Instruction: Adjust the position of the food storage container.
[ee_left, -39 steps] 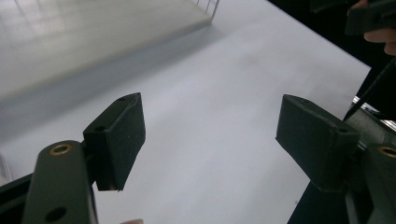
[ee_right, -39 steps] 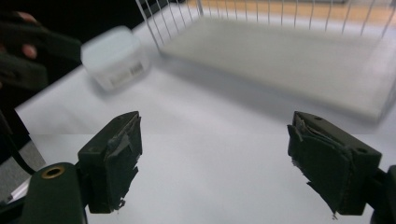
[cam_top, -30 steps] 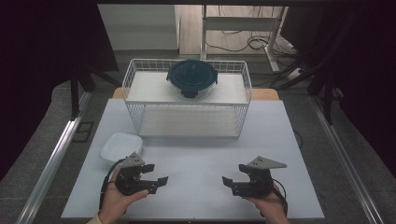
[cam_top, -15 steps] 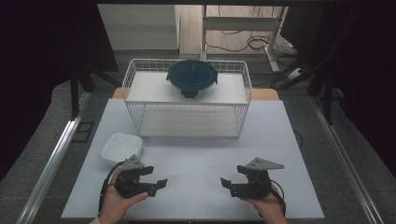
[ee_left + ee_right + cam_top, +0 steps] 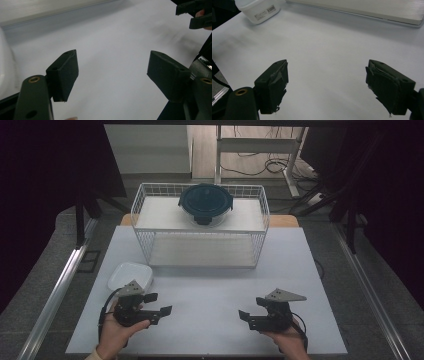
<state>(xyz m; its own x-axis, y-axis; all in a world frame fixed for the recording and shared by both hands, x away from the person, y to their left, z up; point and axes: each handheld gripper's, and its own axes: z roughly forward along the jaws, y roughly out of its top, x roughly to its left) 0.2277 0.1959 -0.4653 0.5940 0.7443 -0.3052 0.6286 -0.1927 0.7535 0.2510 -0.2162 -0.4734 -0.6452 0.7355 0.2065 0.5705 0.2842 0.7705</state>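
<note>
My left gripper (image 5: 161, 303) is held in a hand low over the white table (image 5: 210, 285), near its front left. Its jaws are open with nothing between them, as the left gripper view (image 5: 112, 72) also shows. My right gripper (image 5: 250, 310) sits at the front right, pointing left toward the other one. It is open and empty too (image 5: 327, 85). A white rectangular container (image 5: 130, 276) lies just behind my left gripper, and it appears again in the right gripper view (image 5: 259, 8). My right gripper (image 5: 195, 15) appears far off in the left gripper view.
A white wire basket (image 5: 200, 247) with two shelves stands at the back middle of the table. A round container with a dark teal lid (image 5: 205, 203) rests on its upper shelf. The table's front edge runs just below both hands.
My left gripper has shifted a little away from the front edge, toward the white container. The right gripper has stayed where it was.
</note>
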